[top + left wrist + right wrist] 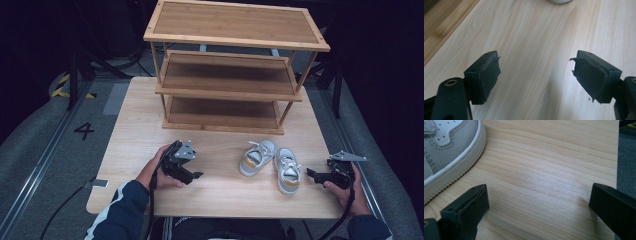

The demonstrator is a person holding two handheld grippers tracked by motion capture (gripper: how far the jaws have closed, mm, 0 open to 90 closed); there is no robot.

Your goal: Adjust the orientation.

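Two small grey and white shoes lie side by side on the light wooden table (140,130), one shoe (256,157) angled left and the other shoe (288,170) pointing toward me. My left gripper (195,176) hovers left of them, held in a hand, jaws apart with only bare table between them (536,72). My right gripper (312,175) rests near the table's right front, just right of the nearer shoe. Its jaws stand wide over bare wood (539,202), and the shoe's grey side and white sole (449,152) lie at the upper left of the right gripper view.
A three-tier wooden shoe rack (225,75) stands at the back of the table, its shelves bare. The table's right edge (617,157) runs close to the right gripper, with grey floor beyond. A number 4 is marked on the floor (84,131) at left.
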